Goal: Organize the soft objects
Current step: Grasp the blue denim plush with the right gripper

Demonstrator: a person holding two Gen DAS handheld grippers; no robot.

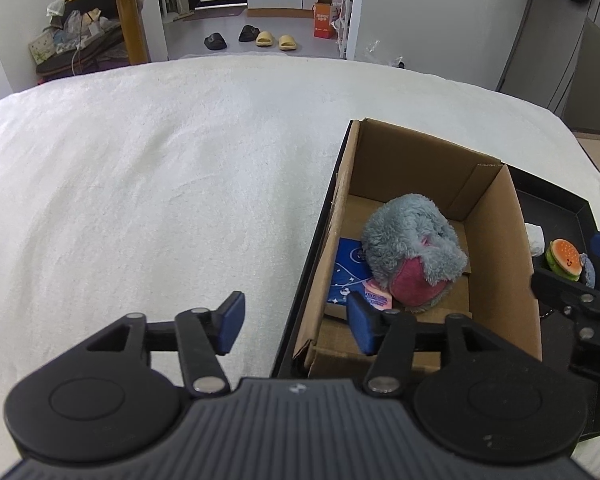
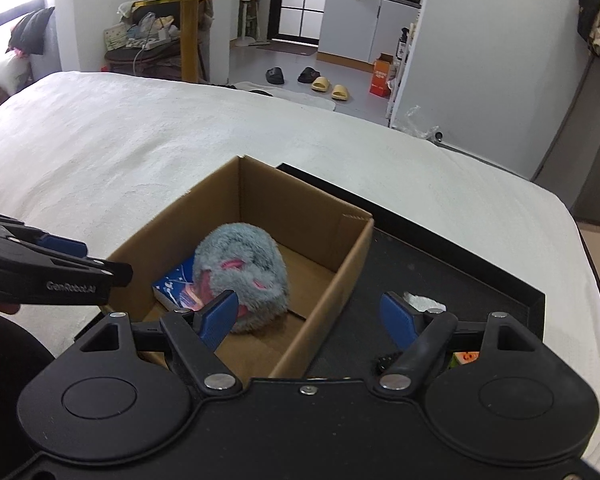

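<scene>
A grey and pink plush toy (image 1: 414, 250) lies inside an open cardboard box (image 1: 516, 264) on a black tray (image 1: 312, 264); it also shows in the right wrist view (image 2: 244, 268) inside the box (image 2: 340, 264). A blue packet (image 1: 350, 272) lies beside it in the box. A burger-shaped soft toy (image 1: 564, 260) and a white soft item (image 1: 536, 238) lie on the tray right of the box. My left gripper (image 1: 296, 322) is open and empty, over the box's near left corner. My right gripper (image 2: 310, 318) is open and empty, over the box's right wall.
The tray stands on a white bed cover (image 1: 140, 184) that stretches left and far. The white item also shows on the tray in the right wrist view (image 2: 420, 300). Beyond the bed are slippers (image 1: 276, 40), an orange carton (image 1: 324, 20) and a yellow table (image 2: 188, 24).
</scene>
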